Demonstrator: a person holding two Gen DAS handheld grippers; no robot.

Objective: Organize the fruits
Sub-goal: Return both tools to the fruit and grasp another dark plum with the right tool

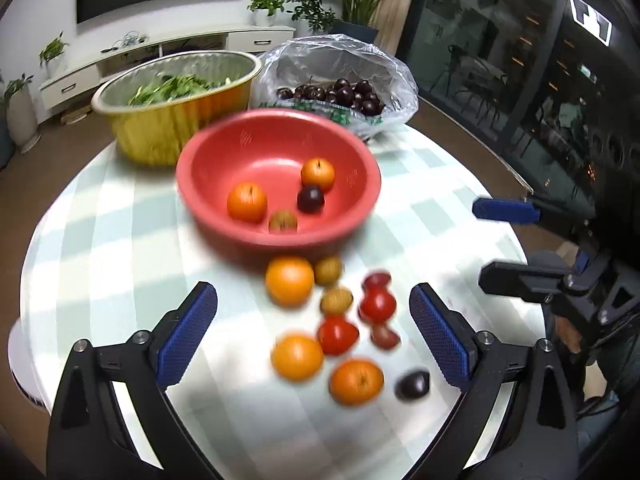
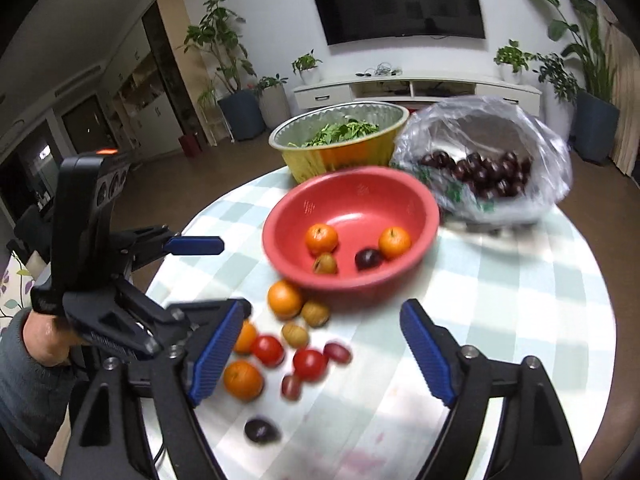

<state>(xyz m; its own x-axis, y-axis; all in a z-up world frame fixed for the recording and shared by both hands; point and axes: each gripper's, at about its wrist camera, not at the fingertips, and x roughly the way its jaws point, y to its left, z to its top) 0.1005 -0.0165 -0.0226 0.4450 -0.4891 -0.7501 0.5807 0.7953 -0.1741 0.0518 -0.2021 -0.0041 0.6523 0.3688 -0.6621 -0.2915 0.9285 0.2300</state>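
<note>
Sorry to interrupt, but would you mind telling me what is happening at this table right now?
A person is sorting fruit with two handheld grippers. The left gripper and the right gripper are both open and empty, above loose fruit on the checked tablecloth. The round red plastic bowl already holds two oranges, a dark plum and a small brownish fruit. Oranges, red tomatoes and another dark plum lie outside it.

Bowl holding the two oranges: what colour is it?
Red bowl, clearest in the right wrist view.

No legible text, faint unreadable print inside red bowl (image 2: pixel 352 216), nothing else lettered
</note>
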